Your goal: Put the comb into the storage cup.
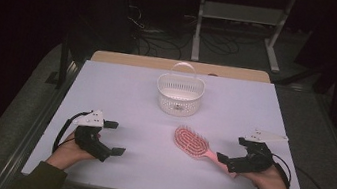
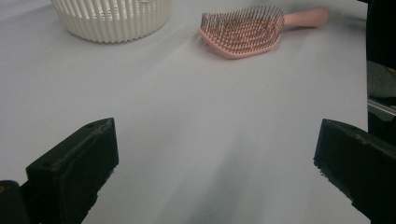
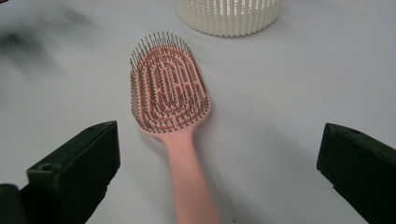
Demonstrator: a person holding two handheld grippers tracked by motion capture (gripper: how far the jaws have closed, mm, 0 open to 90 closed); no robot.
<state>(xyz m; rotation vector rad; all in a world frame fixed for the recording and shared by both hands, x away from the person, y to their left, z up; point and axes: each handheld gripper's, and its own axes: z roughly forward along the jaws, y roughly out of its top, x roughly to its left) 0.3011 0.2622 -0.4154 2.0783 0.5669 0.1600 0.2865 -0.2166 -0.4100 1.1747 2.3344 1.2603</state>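
My R gripper (image 1: pixel 234 154) spread wide, low over table (image 1: pixel 122 87). Brush (image 3: pixel 170 100) lies bristles-up just ahead, handle running back btwn my jaws, not touched. Basket (image 3: pixel 229 16) beyond brush head, apart from it. L gripper (image 1: pixel 114 138) also spread, holding nothing; brush ahead to its right, basket ahead-left.

Pink hairbrush (image 1: pixel 193 143) lies flat, bristles up, near the white basket (image 1: pixel 179 94).

Overhead forward-down; both gripper views low, sharing hairbrush (image 3: pixel 170 93).
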